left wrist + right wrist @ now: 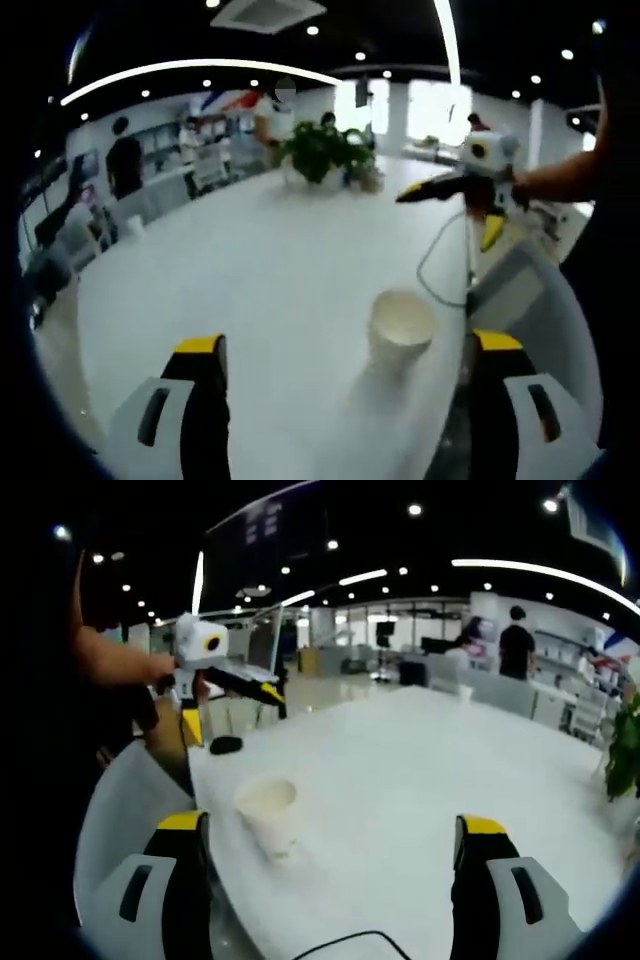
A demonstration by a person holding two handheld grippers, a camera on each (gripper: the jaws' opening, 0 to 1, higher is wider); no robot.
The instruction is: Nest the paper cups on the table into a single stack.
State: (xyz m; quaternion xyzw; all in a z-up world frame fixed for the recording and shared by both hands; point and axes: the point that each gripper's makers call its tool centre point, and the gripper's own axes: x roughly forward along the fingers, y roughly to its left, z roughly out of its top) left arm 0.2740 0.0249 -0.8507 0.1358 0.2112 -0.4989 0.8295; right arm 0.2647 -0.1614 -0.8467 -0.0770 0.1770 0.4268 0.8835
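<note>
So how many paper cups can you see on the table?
1 for certain: a white paper cup stands upright near the table edge, between both open grippers. A small white object far across the table may be another; too small to tell.

A single white paper cup [401, 331] [267, 814] is seen standing upright, mouth open upward, on the white table [270, 270] [400, 770], near its edge. Whether several are nested cannot be told.

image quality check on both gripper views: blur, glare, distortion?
Left gripper view: soft overall, paper cup blurred at its edges, windows behind the plant blown out, ceiling light strips bowed by the fisheye. Right gripper view: a bit sharper, cup readable, white table washed out with faint shadows, ceiling dark.
</note>
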